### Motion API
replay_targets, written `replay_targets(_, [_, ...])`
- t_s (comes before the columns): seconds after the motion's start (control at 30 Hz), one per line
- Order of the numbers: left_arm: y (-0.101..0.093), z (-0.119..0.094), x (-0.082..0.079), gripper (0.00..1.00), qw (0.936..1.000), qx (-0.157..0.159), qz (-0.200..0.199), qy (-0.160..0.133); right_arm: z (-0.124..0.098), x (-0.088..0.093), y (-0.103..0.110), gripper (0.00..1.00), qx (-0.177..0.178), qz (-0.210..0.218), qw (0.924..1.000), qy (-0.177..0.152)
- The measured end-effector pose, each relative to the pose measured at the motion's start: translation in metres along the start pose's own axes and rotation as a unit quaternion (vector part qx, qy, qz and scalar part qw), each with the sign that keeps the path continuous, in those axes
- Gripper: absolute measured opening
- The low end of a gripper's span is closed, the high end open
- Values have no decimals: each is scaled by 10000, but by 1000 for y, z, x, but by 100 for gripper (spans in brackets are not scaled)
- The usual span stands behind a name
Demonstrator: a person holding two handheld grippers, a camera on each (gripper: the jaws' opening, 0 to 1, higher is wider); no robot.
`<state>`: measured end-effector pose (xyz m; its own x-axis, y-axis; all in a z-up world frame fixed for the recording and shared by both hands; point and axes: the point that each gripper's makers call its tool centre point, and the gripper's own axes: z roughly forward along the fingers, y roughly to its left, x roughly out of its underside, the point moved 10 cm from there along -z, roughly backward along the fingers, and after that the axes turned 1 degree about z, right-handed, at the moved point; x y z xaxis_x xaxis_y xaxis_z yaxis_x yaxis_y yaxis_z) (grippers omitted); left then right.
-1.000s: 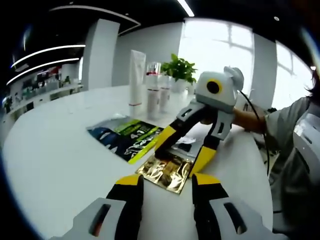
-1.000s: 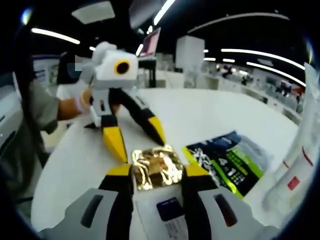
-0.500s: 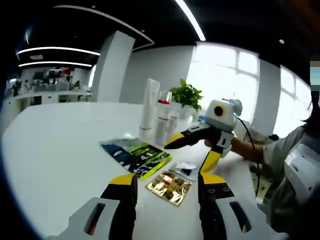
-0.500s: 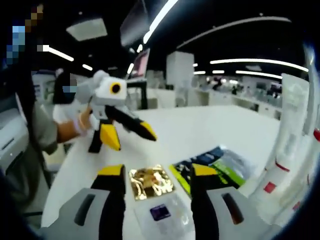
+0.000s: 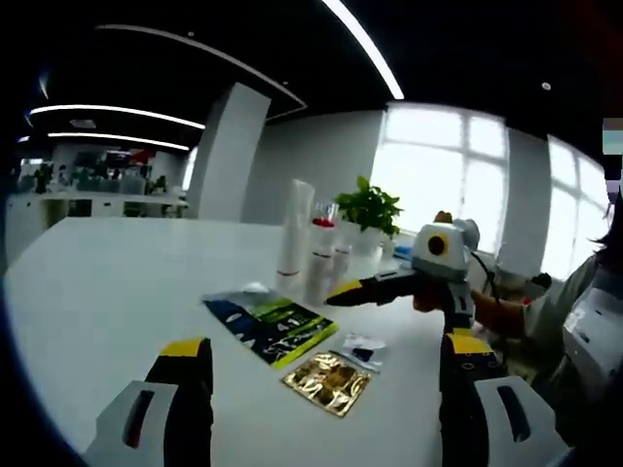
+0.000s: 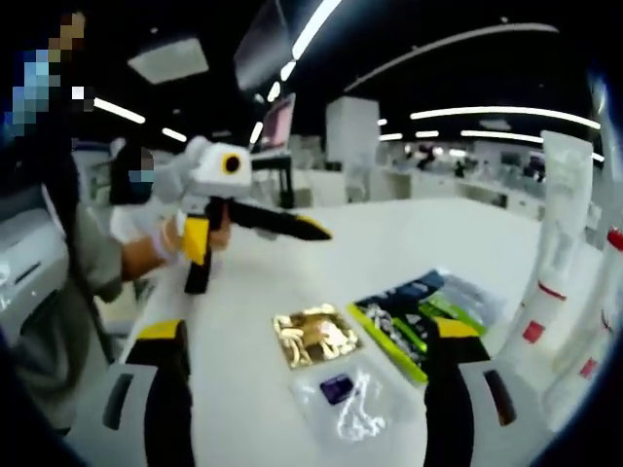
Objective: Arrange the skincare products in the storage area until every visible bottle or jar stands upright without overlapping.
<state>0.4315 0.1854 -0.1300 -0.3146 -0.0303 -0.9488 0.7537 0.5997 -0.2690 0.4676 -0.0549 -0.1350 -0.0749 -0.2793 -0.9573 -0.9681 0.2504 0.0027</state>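
On the white table (image 5: 97, 292), a gold foil sachet (image 5: 328, 381), a clear sachet (image 5: 362, 351) and a dark-and-green pouch (image 5: 270, 324) are lying flat just in front of the standing white tube (image 5: 295, 236) and red-capped bottles (image 5: 321, 261), with a potted plant (image 5: 370, 209) behind them. The left gripper (image 5: 321, 394) is hovering above the table with jaws spread wide, gripping nothing. The right gripper (image 6: 307, 375) is doing likewise, its jaws wide apart over the sachets.
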Motion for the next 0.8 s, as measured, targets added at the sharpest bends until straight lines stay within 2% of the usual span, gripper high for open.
replay_targets(0.17, [-12,-7,-2,100,9999,34,17,-166,-14,-7,5,100,383,-28,9987,-323])
replay_targets(0.23, [-19,-11,-4,100,9996,52,-10,-282,-20,-8,7,100,549,303,9973,-370])
replay_targets(0.3, [-24,-14,-6,99,9991,14,-64,-414,-24,-9,8,100,606,541,9950,-588])
replay_targets(0.37, [-28,-18,-9,97,9988,-71,-77,-484,-31,-10,10,100,752,522,9937,-648])
replay_targets(0.4, [-30,-21,-11,94,9987,-186,-54,-475,-37,-11,9,100,986,401,9921,-663])
replay_targets(0.43, [-30,-22,-11,91,9987,-282,-2,-421,-41,-11,11,100,1068,262,9918,-658])
replay_targets(0.47, [-30,-26,-12,88,9986,-367,188,-332,-45,-10,12,100,1135,175,9912,-660])
replay_targets(0.5, [-31,-28,-14,88,9977,-450,355,-370,-47,-9,13,100,1158,159,9910,-658])
replay_targets(0.6, [-34,-35,-22,90,9944,-704,430,-667,-58,-6,16,100,1284,314,9872,-897])
replay_targets(0.7, [-43,-46,-30,91,9918,-640,265,-1077,-69,-2,22,100,1348,470,9845,-1016])
replay_targets(0.8, [-50,-56,-34,91,9905,-664,236,-1180,-79,-1,29,100,1536,563,9804,-1098])
